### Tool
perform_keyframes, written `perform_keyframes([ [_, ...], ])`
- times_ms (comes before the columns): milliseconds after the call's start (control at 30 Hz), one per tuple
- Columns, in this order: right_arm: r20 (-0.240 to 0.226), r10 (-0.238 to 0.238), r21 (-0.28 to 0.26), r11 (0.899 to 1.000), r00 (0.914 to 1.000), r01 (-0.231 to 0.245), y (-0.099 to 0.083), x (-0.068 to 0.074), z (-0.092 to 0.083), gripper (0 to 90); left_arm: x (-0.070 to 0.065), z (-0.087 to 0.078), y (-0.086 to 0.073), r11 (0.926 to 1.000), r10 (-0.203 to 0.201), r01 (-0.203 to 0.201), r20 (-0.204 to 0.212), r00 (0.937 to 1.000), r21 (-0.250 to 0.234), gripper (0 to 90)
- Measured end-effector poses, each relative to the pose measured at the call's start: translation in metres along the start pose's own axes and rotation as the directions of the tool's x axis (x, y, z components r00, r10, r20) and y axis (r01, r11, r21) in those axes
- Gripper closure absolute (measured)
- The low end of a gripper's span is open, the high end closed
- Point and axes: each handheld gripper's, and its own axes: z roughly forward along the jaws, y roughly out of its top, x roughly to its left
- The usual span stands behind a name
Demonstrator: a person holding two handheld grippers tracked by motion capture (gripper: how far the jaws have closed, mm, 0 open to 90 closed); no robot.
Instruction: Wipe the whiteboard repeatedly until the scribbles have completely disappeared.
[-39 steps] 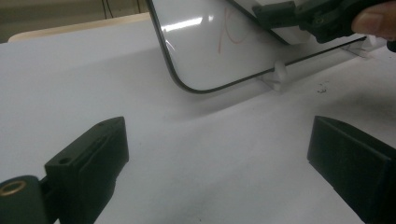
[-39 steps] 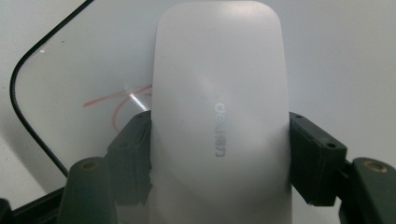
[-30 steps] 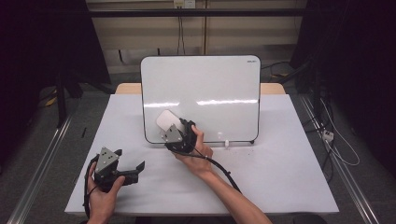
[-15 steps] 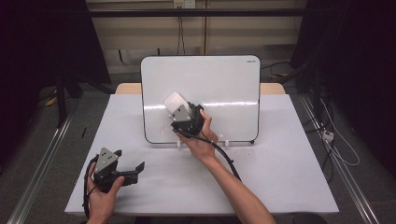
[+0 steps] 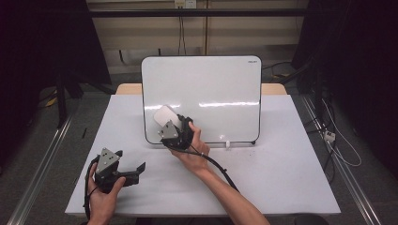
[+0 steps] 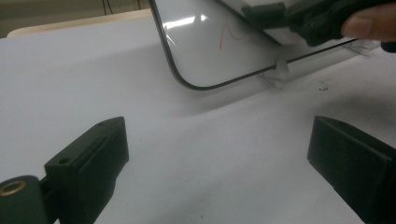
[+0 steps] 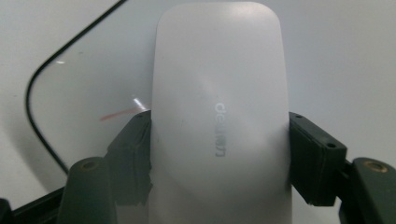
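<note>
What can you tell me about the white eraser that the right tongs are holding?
The eraser is a smooth, glossy white block with rounded corners and a faint grey "deli" logo along its back. It looks like plastic. The right tongs clamp it by its two long sides, its rounded end pointing away from them. It sits against the lower left part of the whiteboard, beside a faint red mark.

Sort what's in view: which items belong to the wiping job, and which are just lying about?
In the job:
- white eraser, clamped in the right gripper
- whiteboard, standing on the table, with a red mark near its lower corner

Not in use:
- left gripper, jaws open, resting low over the table
- clear board stand clip
- cables on the floor
</note>
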Motion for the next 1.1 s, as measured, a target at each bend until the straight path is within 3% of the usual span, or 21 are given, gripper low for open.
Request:
perform_keyframes([
  [200,-0.013,-0.040,-0.003,0.999,0.9991,0.040,0.000,0.014,0.000,31.6,0.000,0.000,0.000,1.0000,-0.001,0.001,0.001,1.0000,-0.002,5.2],
  [433,-0.029,-0.055,-0.002,0.998,0.9981,0.055,-0.003,0.008,-0.001,31.6,0.002,-0.002,-0.001,1.0000,-0.005,0.005,-0.002,1.0000,-0.007,5.3],
  [600,-0.012,-0.010,0.008,1.000,0.9999,0.010,-0.007,-0.011,-0.004,31.6,0.002,-0.002,-0.001,0.9999,-0.008,0.008,-0.003,1.0000,-0.008,5.2],
  [800,0.031,0.074,0.012,0.997,0.9968,-0.074,-0.004,-0.043,-0.004,31.6,0.002,-0.002,0.000,1.0000,-0.003,0.003,-0.005,1.0000,-0.008,5.2],
  [900,0.048,0.108,0.012,0.994,0.9930,-0.108,0.002,-0.047,-0.001,31.6,0.002,-0.002,0.000,1.0000,-0.005,0.005,-0.005,1.0000,-0.008,5.3],
  [1100,0.074,0.111,0.003,0.994,0.9911,-0.111,0.004,-0.042,0.000,31.5,0.001,-0.001,0.000,1.0000,-0.003,0.003,-0.004,1.0000,-0.005,5.3],
])
